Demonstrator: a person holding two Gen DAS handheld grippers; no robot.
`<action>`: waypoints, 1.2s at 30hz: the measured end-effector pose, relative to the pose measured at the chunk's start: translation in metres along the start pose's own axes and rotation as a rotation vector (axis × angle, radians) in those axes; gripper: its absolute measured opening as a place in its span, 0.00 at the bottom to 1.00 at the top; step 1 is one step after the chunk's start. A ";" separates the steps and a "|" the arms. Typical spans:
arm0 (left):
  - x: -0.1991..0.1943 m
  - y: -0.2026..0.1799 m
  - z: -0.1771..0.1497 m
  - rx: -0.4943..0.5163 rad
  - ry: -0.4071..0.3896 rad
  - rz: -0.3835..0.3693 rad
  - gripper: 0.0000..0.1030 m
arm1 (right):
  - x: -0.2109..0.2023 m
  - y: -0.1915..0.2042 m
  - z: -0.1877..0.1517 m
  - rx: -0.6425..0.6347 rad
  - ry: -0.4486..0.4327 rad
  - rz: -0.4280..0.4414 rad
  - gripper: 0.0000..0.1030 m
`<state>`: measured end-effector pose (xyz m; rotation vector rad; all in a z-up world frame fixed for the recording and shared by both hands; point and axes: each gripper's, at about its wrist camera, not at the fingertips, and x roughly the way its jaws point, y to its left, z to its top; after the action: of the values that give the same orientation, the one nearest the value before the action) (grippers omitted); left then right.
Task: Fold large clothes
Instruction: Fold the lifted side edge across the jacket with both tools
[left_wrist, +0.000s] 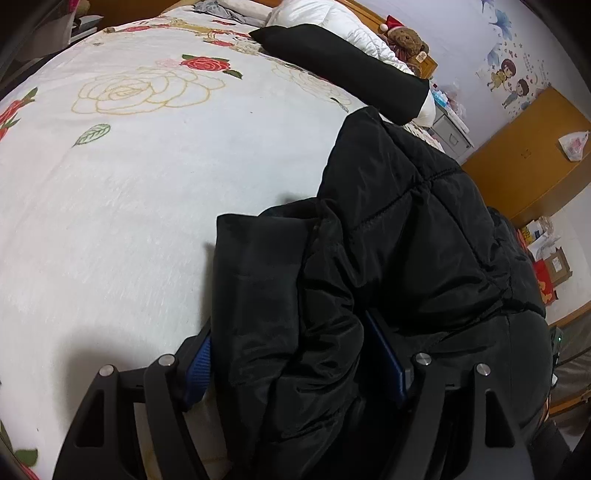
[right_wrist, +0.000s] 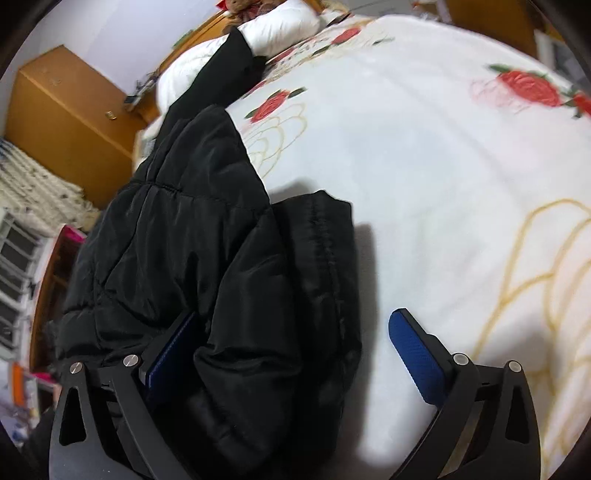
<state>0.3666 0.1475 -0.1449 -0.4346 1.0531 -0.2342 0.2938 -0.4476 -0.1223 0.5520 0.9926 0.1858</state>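
A black puffy jacket (left_wrist: 406, 240) lies bunched on the white rose-print blanket (left_wrist: 129, 203), near the bed's edge. My left gripper (left_wrist: 288, 325) has a thick fold of the jacket filling the gap between its blue pads (left_wrist: 199, 365), and both pads touch the fabric. In the right wrist view the same jacket (right_wrist: 184, 240) lies over the left finger of my right gripper (right_wrist: 295, 314). That gripper's right pad (right_wrist: 413, 354) stands clear of the cloth over the bare blanket (right_wrist: 443, 166), so its jaws are wide apart.
A long black cloth (left_wrist: 351, 70) lies against white pillows (left_wrist: 332, 18) at the head of the bed. A teddy bear (left_wrist: 406, 38) sits by the headboard. A wooden cabinet (left_wrist: 524, 158) and boxes stand beside the bed.
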 end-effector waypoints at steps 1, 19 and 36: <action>0.002 -0.001 0.003 0.008 0.008 0.002 0.76 | 0.003 0.002 0.003 -0.011 0.019 0.006 0.98; 0.020 -0.017 0.016 0.040 0.047 0.014 0.82 | 0.018 0.003 -0.003 0.071 0.109 0.169 0.55; -0.041 -0.060 0.010 0.142 -0.061 0.154 0.29 | -0.041 0.051 -0.003 -0.031 0.024 0.059 0.25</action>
<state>0.3574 0.1122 -0.0814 -0.2300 0.9974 -0.1567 0.2739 -0.4200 -0.0664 0.5523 0.9960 0.2603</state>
